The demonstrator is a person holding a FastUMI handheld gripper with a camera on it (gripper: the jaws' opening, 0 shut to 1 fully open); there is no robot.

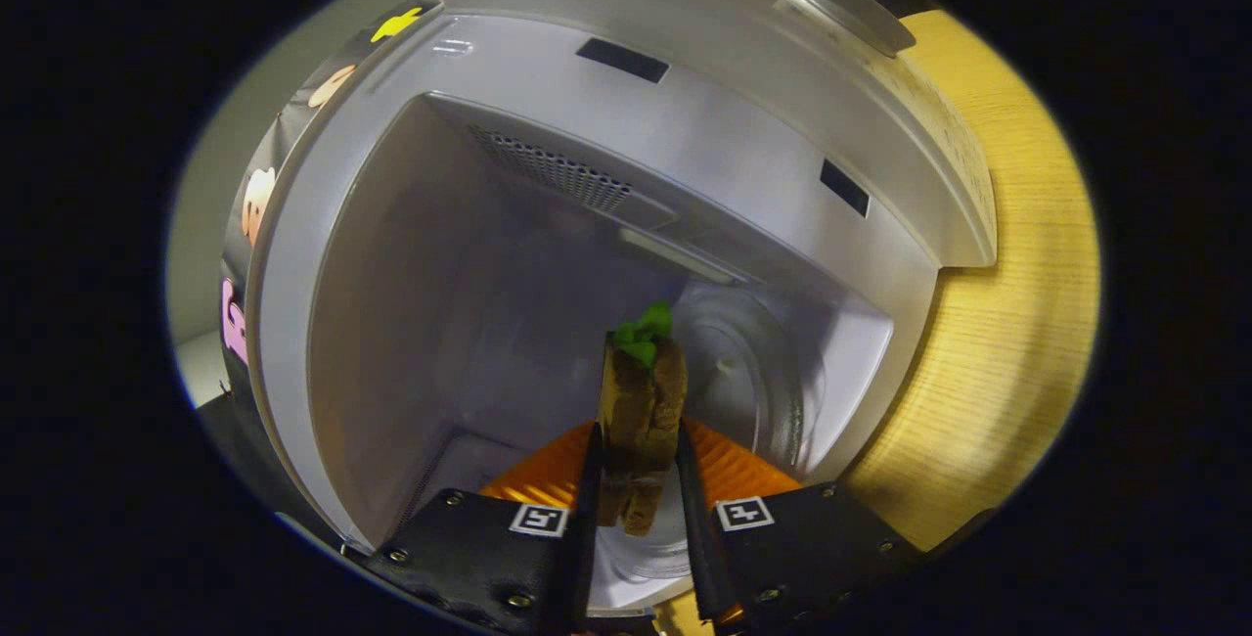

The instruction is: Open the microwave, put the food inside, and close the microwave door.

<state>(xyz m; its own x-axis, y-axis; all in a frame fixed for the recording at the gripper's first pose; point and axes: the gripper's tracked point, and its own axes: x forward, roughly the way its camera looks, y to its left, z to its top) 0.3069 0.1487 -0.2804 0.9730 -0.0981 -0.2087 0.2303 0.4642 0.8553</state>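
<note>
Both fingers (587, 479) of the gripper (638, 465) pinched a brown sandwich (643, 411) with green leaf inside the open microwave (606, 137), above its glass turntable (753, 362); no legible writing showed.

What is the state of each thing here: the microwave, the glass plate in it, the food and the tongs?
Microwave: door open, cavity exposed.
Glass turntable: seated on the cavity floor, nothing resting on it.
Sandwich: gripped, held in the cavity above the turntable, green leaf at its far end.
Tongs: shut on the sandwich, both fingers pressing its sides.
</note>
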